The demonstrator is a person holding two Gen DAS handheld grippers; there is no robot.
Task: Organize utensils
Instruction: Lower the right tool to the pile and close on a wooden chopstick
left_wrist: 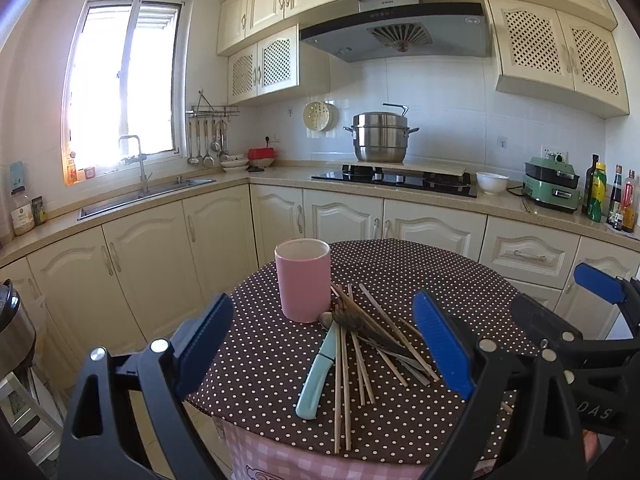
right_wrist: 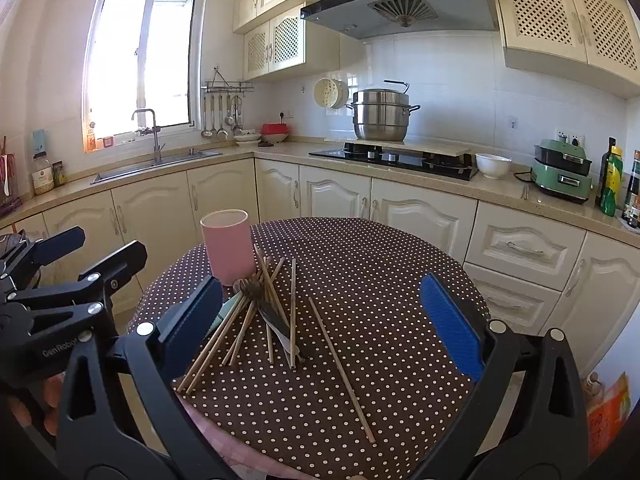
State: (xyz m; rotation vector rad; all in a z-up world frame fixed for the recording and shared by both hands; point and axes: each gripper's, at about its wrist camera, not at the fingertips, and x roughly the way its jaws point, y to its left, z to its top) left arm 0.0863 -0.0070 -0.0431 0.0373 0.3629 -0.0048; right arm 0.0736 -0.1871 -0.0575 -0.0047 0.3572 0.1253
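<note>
Hovering over the near table [left_wrist: 256, 360] edge, the left gripper [left_wrist: 324, 348] and right gripper [right_wrist: 324, 320] both stand wide open and hold nothing. Between their fingers lie the chopsticks [right_wrist: 340, 368], piled loosely with a knife [left_wrist: 316, 376]. Just behind the pile, the pink cup [left_wrist: 304, 280] stands upright.

The table [left_wrist: 280, 360] is covered in dark brown cloth dotted white, with pink-and-white check seen below its edge at 6 o'clock. A plain pink cup [left_wrist: 304, 280] is shown at 11 o'clock of the tan chopsticks [left_wrist: 344, 384]. A pale turquoise handle [left_wrist: 316, 380] is seen among them. Blue pads on black frames are borne by the left gripper [left_wrist: 324, 340] and right gripper [right_wrist: 324, 324].
</note>
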